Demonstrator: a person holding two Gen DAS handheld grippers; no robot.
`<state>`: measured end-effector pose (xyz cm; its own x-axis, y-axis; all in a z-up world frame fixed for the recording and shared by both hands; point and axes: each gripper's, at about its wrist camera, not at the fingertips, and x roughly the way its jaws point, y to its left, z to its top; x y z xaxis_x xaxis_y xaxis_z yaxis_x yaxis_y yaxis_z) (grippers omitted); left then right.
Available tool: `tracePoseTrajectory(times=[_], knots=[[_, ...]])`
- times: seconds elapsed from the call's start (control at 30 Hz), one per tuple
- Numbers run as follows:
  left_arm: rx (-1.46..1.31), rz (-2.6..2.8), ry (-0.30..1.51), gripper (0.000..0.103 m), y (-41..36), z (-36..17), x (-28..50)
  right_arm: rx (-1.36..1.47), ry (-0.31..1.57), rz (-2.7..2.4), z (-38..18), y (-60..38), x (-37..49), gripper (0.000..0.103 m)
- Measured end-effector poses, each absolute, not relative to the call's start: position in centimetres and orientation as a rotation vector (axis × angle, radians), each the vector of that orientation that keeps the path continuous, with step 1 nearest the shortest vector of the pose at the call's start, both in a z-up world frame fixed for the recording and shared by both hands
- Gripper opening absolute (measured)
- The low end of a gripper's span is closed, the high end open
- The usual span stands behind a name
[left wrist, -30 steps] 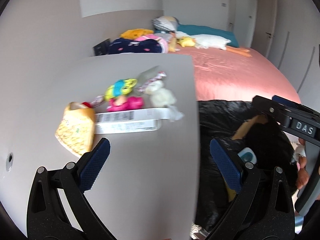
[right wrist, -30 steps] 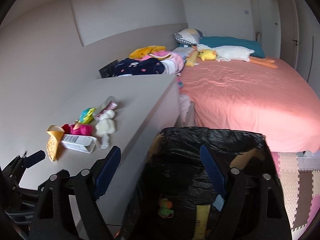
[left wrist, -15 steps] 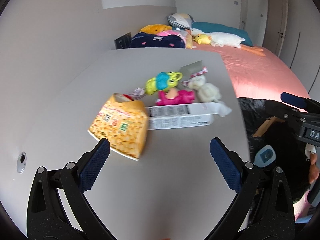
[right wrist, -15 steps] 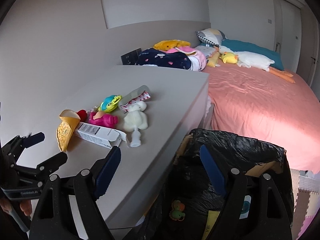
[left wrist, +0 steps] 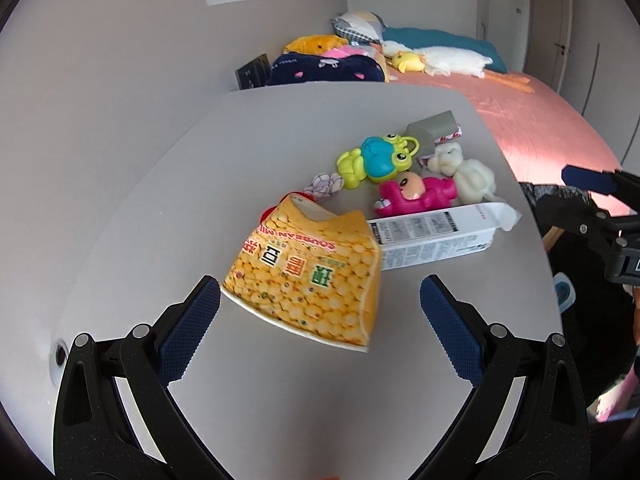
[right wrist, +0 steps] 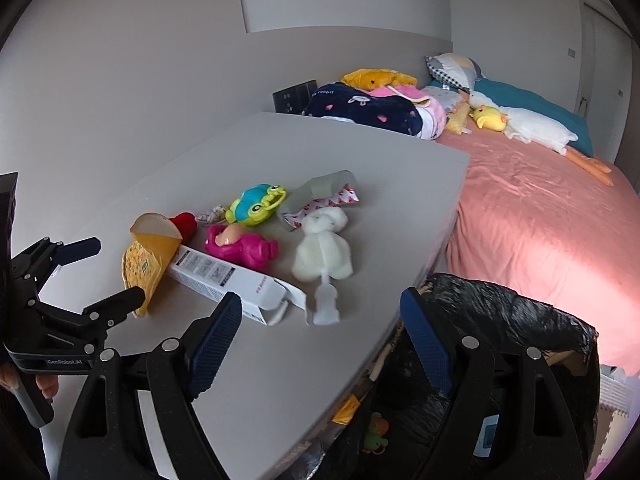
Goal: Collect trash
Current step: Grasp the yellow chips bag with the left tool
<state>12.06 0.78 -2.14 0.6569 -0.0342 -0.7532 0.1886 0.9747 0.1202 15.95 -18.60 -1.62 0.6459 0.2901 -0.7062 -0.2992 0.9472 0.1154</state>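
Only the right wrist view looks into the black-lined trash bin (right wrist: 520, 320) beside the grey table (right wrist: 280, 380). Both the left gripper (left wrist: 320, 320) and the right gripper (right wrist: 320, 332) stand apart, empty. The crumpled yellow soybean-milk carton (left wrist: 308, 276) lies just beyond the left fingertips, nearer than a second ago.

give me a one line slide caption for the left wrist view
Open left gripper lined up on a yellow snack bag on the grey table, white carton and toys behind.

Open right tongs (right wrist: 320, 336) over grey table (right wrist: 400, 168) edge, white carton (right wrist: 224, 276) just beyond, black bin bag (right wrist: 512, 312) alongside.
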Motion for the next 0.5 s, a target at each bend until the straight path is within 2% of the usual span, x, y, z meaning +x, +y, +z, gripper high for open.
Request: tracePoseTrajectory(times=[0.5], knots=[[0.283, -0.283, 0.928, 0.097, 2.1, -4.0, 15.1, -0.167, 0.866, 0.454, -2.6, -12.7, 18.8, 0.082]])
